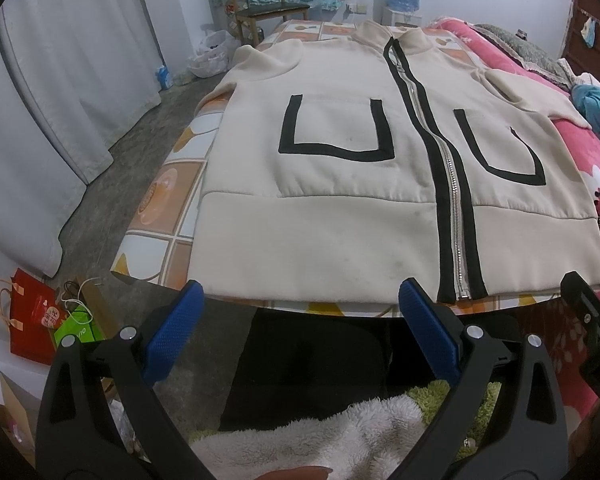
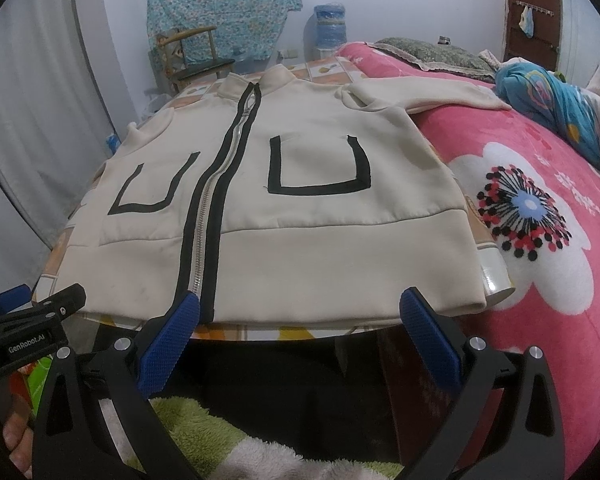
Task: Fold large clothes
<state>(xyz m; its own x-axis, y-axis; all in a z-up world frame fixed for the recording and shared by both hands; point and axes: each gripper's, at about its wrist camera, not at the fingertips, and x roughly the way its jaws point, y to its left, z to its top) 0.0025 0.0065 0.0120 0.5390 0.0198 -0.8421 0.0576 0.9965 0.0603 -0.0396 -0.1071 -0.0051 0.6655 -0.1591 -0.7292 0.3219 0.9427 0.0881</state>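
Jacket flat on the table, both grippers wide and empty at its hem.

Left wrist view: the jacket (image 1: 340, 184) fills the centre of the frame, zipped, front up, on the table (image 1: 168, 200). The left gripper (image 1: 300, 320) stands wide at the bottom centre, holding nothing, just short of the hem. One sleeve hangs off the table edge at upper left; a fold started from the hem could, I judge, drag it further off. The zipper (image 1: 452, 184) is stiff and may resist a clean crease.

Right wrist view: the right gripper (image 2: 300, 320) is likewise wide and empty at the bottom centre, near the hem. The other sleeve (image 2: 440, 92) lies across the pink blanket (image 2: 540, 300) at upper right; plush fabric may snag it and skew the fold.
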